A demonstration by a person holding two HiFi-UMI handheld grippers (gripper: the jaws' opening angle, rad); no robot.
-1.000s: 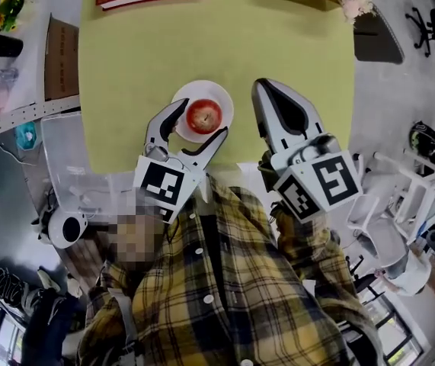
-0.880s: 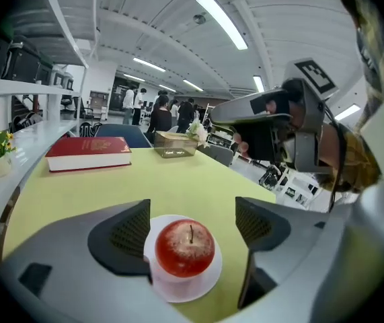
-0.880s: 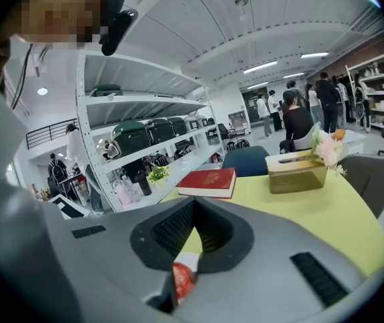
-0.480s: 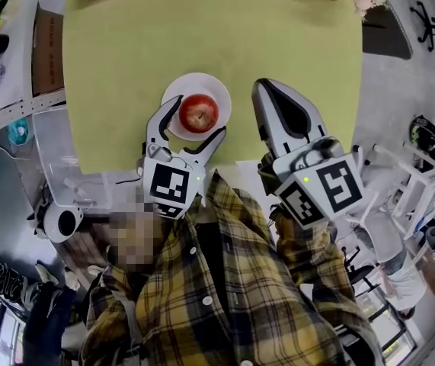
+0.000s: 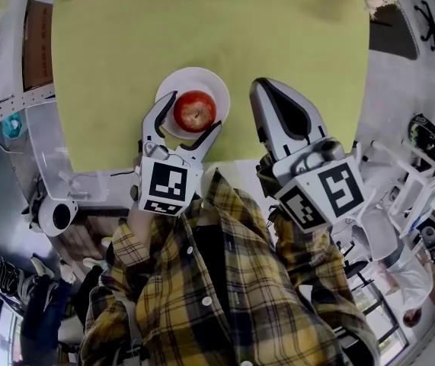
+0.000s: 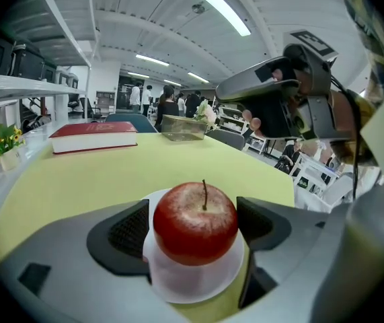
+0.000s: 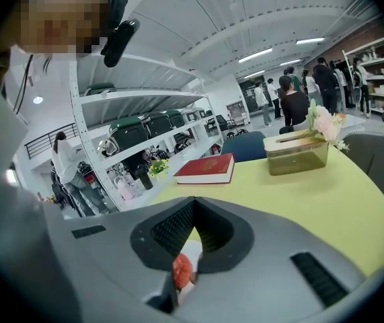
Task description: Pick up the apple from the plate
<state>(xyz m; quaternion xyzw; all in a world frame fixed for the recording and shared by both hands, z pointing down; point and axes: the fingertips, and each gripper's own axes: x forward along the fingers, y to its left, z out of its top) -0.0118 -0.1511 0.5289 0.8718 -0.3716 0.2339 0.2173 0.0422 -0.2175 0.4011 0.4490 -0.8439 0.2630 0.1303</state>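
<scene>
A red apple stands stem-up on a small white plate near the front edge of the yellow-green table. My left gripper is open and straddles the apple, one jaw on each side. In the left gripper view the apple sits between the two dark pads on its plate, with the pads not pressing on it. My right gripper is shut and hovers empty just right of the plate. Through its closed jaws in the right gripper view, a sliver of the apple shows.
A red book lies at the table's far side, beside a clear tissue box with flowers. White shelving runs along the left of the table. A person's plaid shirt fills the near side. Several people stand far off.
Both grippers have sunk toward the table. The left gripper's jaws have spread a little wider and now reach further along both sides of the apple. The apple and plate have stayed put.
</scene>
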